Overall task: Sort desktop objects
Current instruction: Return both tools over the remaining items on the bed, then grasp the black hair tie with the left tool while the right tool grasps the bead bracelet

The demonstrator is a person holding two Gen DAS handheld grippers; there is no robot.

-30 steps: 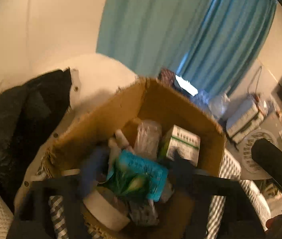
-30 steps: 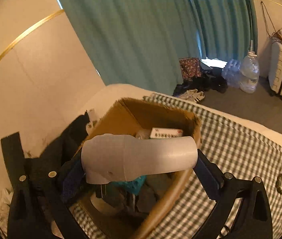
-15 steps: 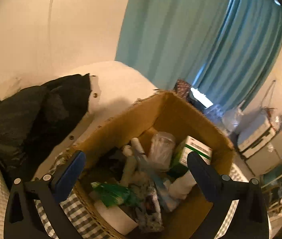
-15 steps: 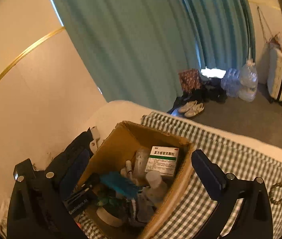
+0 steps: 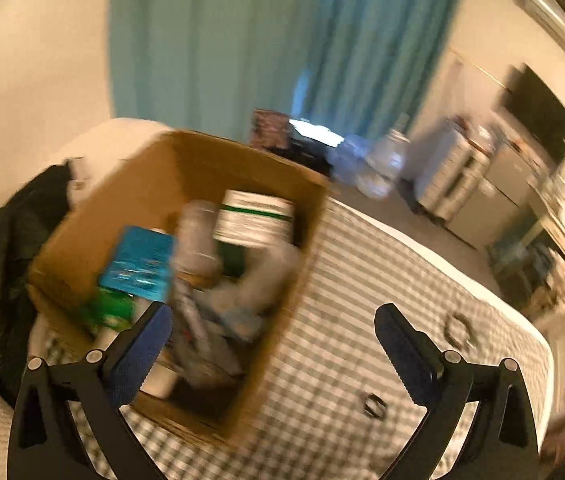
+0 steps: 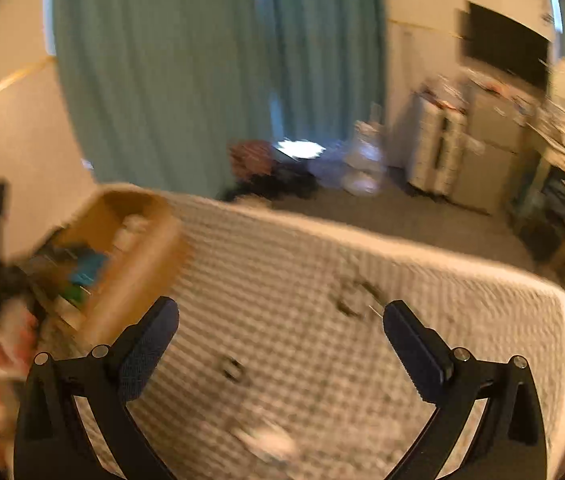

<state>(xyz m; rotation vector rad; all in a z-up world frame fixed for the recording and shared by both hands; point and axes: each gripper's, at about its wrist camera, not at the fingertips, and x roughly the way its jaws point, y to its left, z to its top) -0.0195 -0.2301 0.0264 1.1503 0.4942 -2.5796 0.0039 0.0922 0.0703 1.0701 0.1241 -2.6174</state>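
Teal curtains [image 6: 218, 80] cover window, cream walls [image 6: 10, 132], grey floor [image 6: 422, 220], dark screen [image 6: 506, 52] on wall, white suitcase [image 6: 436, 152] beside cabinet [image 6: 486, 164].

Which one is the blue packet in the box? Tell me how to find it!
Find the brown cardboard box on the checked cloth. Look inside, along its left side, beside the white box with a green stripe. The blue packet is the only bright turquoise thing, flat and rectangular.

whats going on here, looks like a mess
A person is sorting small items into a cardboard box on a checked cloth. Both the left tongs and right tongs are open and empty. The box already holds cartons and bottles; a few small ring-like items remain on the cloth. The frames are blurred.
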